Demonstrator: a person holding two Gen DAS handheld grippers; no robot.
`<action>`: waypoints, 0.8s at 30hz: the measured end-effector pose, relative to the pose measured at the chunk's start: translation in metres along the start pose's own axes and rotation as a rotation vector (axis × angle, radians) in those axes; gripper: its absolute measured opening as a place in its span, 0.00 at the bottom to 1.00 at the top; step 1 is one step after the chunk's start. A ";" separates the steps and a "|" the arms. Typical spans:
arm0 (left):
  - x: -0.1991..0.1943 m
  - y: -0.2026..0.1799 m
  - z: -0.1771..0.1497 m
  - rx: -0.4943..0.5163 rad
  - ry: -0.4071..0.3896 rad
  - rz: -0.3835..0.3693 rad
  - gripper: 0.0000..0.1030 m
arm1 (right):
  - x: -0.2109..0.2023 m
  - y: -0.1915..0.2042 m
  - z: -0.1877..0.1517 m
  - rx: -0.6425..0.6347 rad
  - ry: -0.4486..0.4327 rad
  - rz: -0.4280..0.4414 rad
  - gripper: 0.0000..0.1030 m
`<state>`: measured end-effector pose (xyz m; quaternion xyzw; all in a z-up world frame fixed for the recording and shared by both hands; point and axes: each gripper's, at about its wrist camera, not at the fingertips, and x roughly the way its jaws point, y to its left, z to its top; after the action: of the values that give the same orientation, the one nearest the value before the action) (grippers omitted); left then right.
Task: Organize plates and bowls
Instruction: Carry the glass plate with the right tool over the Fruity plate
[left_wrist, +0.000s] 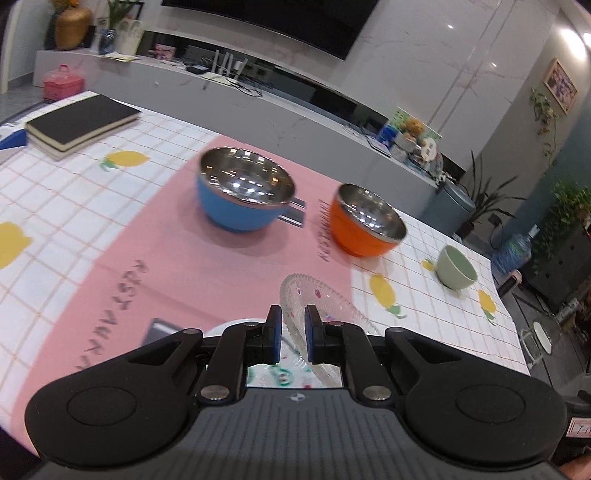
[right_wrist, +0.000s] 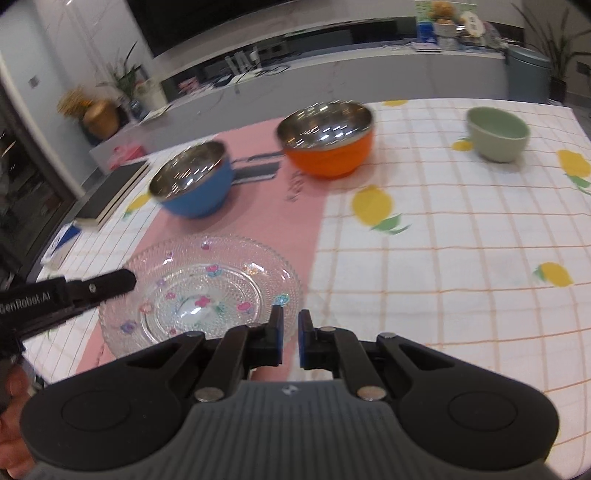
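Observation:
A clear glass plate (right_wrist: 199, 291) with small painted flowers hangs low over the pink mat (right_wrist: 280, 221). My left gripper (left_wrist: 293, 332) is shut on its rim, and the plate (left_wrist: 332, 306) runs up between the blue pads. In the right wrist view the left gripper (right_wrist: 118, 286) grips the plate's left edge. My right gripper (right_wrist: 290, 328) sits at the plate's near right rim with its jaws almost together and nothing visibly between them. Behind stand a blue steel-lined bowl (left_wrist: 236, 210) (right_wrist: 199, 195), an orange one (left_wrist: 358, 232) (right_wrist: 332, 155) and a small green bowl (left_wrist: 456, 267) (right_wrist: 496, 136).
The table wears a checked lemon-print cloth (right_wrist: 443, 258). Two stacked black books (left_wrist: 81, 122) lie at its far left corner. The table's right edge (left_wrist: 509, 325) drops to the floor. A white patterned surface (left_wrist: 280, 376) shows beneath the left gripper. A long counter (left_wrist: 221, 85) runs behind.

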<state>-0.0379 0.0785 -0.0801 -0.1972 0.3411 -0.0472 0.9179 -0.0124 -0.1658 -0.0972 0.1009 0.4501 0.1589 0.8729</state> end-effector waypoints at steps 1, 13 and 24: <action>-0.002 0.003 -0.001 -0.002 -0.002 0.006 0.13 | 0.002 0.003 -0.002 -0.007 0.010 0.002 0.03; 0.019 0.028 -0.030 -0.084 0.088 0.003 0.04 | 0.024 0.057 -0.016 -0.195 0.048 0.073 0.00; 0.012 0.032 -0.030 -0.061 0.062 0.026 0.02 | 0.013 0.027 -0.014 -0.125 0.002 0.038 0.04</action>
<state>-0.0497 0.0954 -0.1213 -0.2191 0.3729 -0.0312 0.9011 -0.0218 -0.1352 -0.1057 0.0546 0.4382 0.2032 0.8739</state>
